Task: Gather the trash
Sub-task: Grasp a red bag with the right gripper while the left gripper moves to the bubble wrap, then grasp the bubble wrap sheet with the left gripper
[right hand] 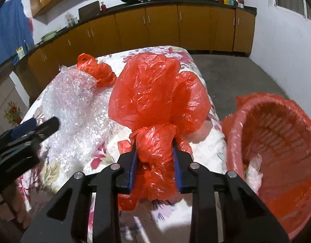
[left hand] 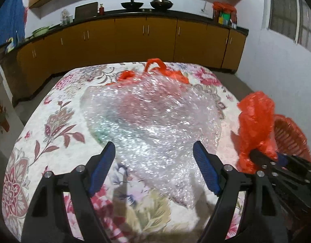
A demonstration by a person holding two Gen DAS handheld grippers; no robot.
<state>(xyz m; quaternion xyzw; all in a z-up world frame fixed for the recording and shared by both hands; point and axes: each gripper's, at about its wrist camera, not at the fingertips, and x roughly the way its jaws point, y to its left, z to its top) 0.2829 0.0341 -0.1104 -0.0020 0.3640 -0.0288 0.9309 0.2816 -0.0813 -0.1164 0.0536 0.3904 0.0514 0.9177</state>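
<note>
My right gripper (right hand: 155, 141) is shut on a crumpled orange plastic bag (right hand: 155, 97) and holds it above the table's right edge; it also shows in the left wrist view (left hand: 254, 125). My left gripper (left hand: 154, 158) is open, its fingers on either side of a sheet of clear bubble wrap (left hand: 151, 119) lying on the floral tablecloth (left hand: 44, 141). The bubble wrap shows in the right wrist view (right hand: 74, 101) too. A second orange bag (left hand: 165, 70) lies at the far side of the table, partly under the bubble wrap.
A red slatted basket lined with orange plastic (right hand: 277, 141) stands right of the table, with some white trash inside. Orange kitchen cabinets (left hand: 135, 38) and a dark counter with woks run along the back wall. Grey floor lies between.
</note>
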